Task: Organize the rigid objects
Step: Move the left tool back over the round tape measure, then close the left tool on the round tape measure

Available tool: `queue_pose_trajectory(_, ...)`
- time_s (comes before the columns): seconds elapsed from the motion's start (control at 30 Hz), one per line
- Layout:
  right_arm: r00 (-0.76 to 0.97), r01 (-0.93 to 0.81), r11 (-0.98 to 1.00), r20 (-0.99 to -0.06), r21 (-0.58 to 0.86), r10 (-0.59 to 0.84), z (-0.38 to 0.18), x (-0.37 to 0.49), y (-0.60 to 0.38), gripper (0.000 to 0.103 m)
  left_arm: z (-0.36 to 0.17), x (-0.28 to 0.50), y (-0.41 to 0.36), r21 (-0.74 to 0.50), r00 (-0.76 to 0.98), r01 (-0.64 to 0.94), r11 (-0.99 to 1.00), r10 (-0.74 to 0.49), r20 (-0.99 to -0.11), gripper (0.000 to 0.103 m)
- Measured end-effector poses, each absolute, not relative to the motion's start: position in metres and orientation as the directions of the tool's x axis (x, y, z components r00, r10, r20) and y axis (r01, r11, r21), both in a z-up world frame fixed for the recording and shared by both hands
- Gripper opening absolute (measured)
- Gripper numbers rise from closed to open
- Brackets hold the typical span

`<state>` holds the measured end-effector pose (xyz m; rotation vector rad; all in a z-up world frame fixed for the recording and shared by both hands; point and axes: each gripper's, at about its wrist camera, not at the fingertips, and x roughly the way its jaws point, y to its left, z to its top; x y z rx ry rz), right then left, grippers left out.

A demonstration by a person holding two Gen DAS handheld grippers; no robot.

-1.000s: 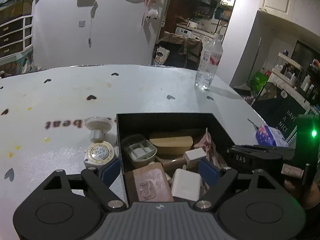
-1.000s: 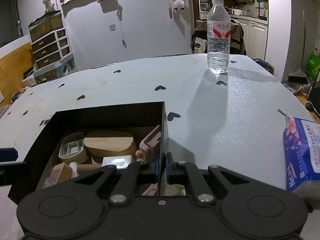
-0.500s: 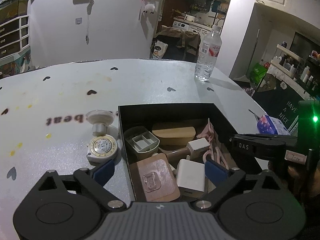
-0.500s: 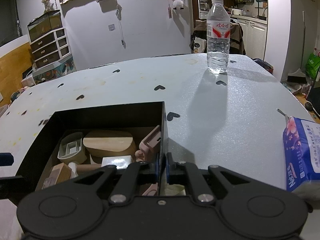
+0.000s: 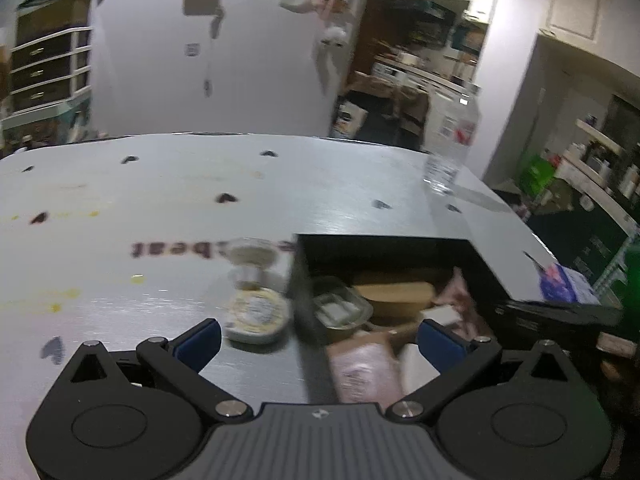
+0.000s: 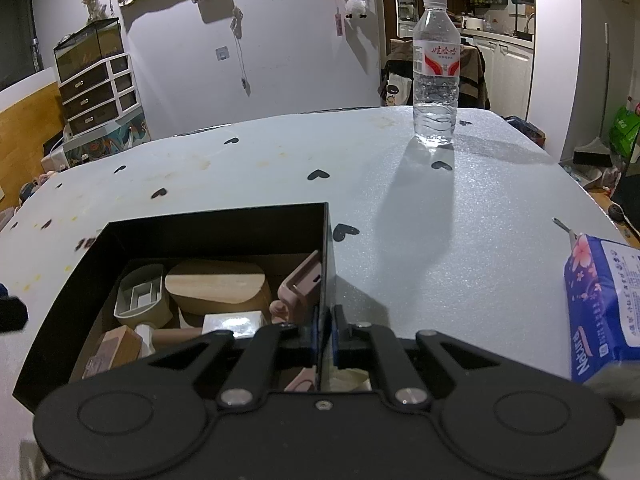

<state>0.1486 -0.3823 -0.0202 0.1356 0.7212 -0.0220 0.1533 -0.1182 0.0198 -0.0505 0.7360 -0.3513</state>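
A black open box (image 6: 216, 228) sits on the pale table and holds a wooden oval block (image 6: 216, 282), a grey tray (image 6: 140, 294), a pink piece (image 6: 302, 278) and other small items. My right gripper (image 6: 325, 326) is shut on the box's right wall. My left gripper (image 5: 318, 338) is open and empty, above the box's left wall (image 5: 302, 292). A round white dial-faced object (image 5: 258, 312) with a cap-shaped part (image 5: 252, 254) behind it stands on the table left of the box.
A water bottle (image 6: 436, 72) stands at the far right of the table. A blue tissue pack (image 6: 604, 304) lies at the right edge. The table (image 6: 440, 220) has small heart marks. Drawers and a kitchen lie beyond.
My left gripper has moved back and to the left, so the dial-faced object now sits between its fingers' line. The right gripper and box have held still.
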Motion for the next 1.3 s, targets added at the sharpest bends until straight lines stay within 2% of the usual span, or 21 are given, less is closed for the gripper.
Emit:
queue_pose_trajectory(0.2,0.751,0.067,0.991,-0.660,0.117,0.027,-0.020,0.149,-0.382,0.007,0.013,0.164,-0.088,-0.156,0.715,0.227,0.961,-0.273,-0.643,0.103)
queue_pose_trajectory(0.33,0.748,0.067,0.991,-0.663,0.116,0.027,-0.020,0.150,-0.382,0.007,0.005,0.168,-0.074,-0.124,0.732,0.243,0.962,-0.266,-0.628,0.103)
queue_pose_trajectory(0.47,0.745,0.069,0.991,-0.667,0.118,0.027,-0.020,0.151,-0.382,0.007,-0.006,0.175,-0.069,-0.023,0.724,0.350,0.937,-0.286,-0.628,0.102)
queue_pose_trajectory(0.57,0.744,0.077,0.990,-0.667,0.115,0.020,-0.019,0.152,-0.381,0.007,-0.017,0.182,-0.067,0.040,0.700,0.431,0.901,-0.306,-0.646,0.093)
queue_pose_trajectory(0.67,0.742,0.087,0.990,-0.670,0.112,0.011,-0.019,0.152,-0.380,0.006,-0.030,0.194,-0.067,0.048,0.647,0.504,0.862,-0.341,-0.682,0.082)
queue_pose_trajectory(0.83,0.736,0.103,0.989,-0.676,0.106,-0.004,-0.018,0.152,-0.379,0.007,-0.052,0.208,-0.077,0.046,0.577,0.610,0.791,-0.403,-0.710,0.082)
queue_pose_trajectory(1.1,0.720,0.121,0.989,-0.694,0.081,-0.032,-0.020,0.155,-0.375,0.007,-0.064,0.228,-0.085,0.019,0.564,0.683,0.730,-0.512,-0.648,0.082)
queue_pose_trajectory(1.13,0.718,0.123,0.989,-0.695,0.078,-0.034,-0.020,0.155,-0.375,0.007,-0.064,0.230,-0.085,0.018,0.571,0.678,0.735,-0.510,-0.643,0.081)
queue_pose_trajectory(1.3,0.715,0.127,0.989,-0.698,0.071,-0.042,-0.020,0.155,-0.374,0.007,-0.064,0.231,-0.086,0.013,0.572,0.697,0.717,-0.545,-0.613,0.053)
